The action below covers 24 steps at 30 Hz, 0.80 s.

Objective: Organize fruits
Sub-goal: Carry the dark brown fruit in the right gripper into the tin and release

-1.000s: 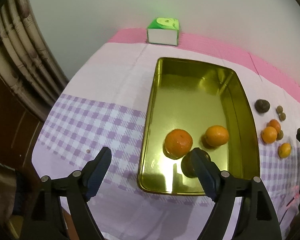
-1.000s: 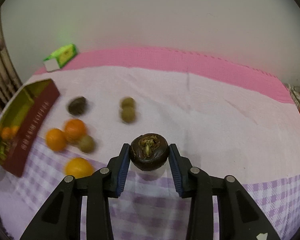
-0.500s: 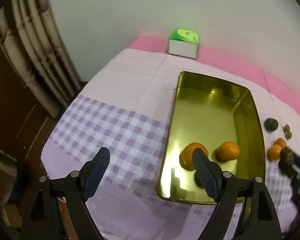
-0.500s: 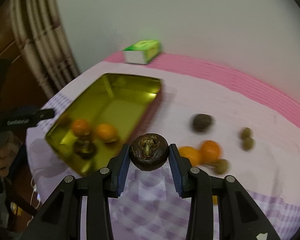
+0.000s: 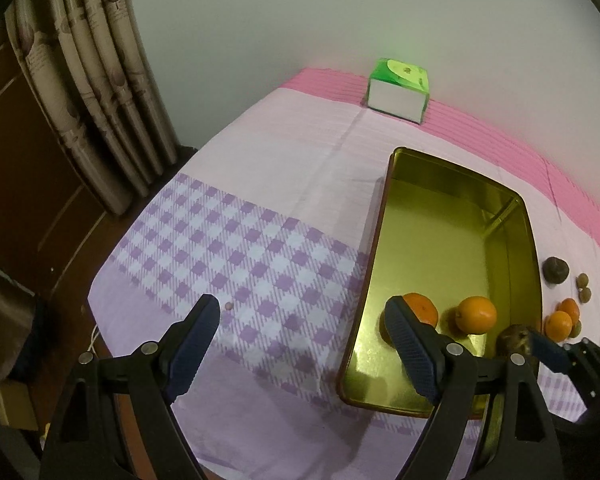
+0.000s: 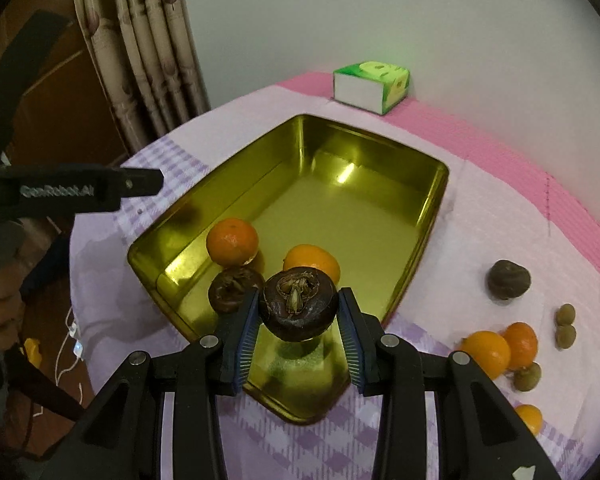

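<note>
Mangosteen [image 6: 298, 306] stem-up in right claw [image 6: 298, 334]

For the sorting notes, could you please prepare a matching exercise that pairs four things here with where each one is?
Things:
1. dark fruit with the pale stem scar
2. green box
3. darker orange
4. small green pair

Places:
A. on the pink strip by the wall
B. on the cloth right of the gold tin
C. between the right tool's pads
D. inside the gold tin

Pairs: 1-C, 2-A, 3-D, 4-B
</note>
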{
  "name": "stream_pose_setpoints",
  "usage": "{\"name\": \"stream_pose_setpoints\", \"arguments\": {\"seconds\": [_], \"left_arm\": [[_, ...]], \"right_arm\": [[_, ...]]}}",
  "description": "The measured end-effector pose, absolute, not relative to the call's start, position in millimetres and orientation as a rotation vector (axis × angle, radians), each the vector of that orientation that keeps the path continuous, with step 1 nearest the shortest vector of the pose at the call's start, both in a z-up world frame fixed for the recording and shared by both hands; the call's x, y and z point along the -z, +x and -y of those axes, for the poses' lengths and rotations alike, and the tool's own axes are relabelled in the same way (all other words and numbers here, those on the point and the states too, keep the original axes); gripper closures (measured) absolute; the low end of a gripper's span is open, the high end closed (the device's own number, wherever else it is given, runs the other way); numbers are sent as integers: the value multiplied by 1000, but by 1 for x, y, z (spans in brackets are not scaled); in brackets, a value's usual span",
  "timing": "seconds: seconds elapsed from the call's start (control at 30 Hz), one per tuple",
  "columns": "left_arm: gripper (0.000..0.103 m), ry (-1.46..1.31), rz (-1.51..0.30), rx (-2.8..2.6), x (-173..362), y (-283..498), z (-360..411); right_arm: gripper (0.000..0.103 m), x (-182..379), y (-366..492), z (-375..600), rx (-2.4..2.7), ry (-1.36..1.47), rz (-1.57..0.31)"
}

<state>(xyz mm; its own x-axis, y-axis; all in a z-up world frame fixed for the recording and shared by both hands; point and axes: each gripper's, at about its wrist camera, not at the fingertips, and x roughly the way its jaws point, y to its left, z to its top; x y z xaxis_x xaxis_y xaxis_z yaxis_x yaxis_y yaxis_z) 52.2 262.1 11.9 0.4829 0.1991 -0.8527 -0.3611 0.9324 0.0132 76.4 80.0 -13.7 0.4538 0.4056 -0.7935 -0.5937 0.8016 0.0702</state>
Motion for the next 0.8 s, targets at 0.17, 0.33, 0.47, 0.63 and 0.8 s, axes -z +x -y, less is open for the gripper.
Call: {"name": "stream_pose_setpoints", "arguments": {"seconds": [0.17, 0.33, 0.47, 0.63, 0.8], "left_arm": [[18, -191, -1017, -339, -11, 53, -264], [18, -192, -1014, -334, -11, 52, -264], [18, -205, -1014, -326, -10, 53, -263], [18, -199, -1015, -325, -10, 54, -262], [18, -192, -1020, -320, -10, 54, -260]], "right_arm": [[67, 23, 80, -86, -609, -252, -941], [67, 28, 82, -90, -602, -259, -950], [67, 30, 85, -93, -593, -257, -948], [67, 30, 84, -93, -593, -262, -946], [67, 31, 83, -94, -596, -257, -944]]}}
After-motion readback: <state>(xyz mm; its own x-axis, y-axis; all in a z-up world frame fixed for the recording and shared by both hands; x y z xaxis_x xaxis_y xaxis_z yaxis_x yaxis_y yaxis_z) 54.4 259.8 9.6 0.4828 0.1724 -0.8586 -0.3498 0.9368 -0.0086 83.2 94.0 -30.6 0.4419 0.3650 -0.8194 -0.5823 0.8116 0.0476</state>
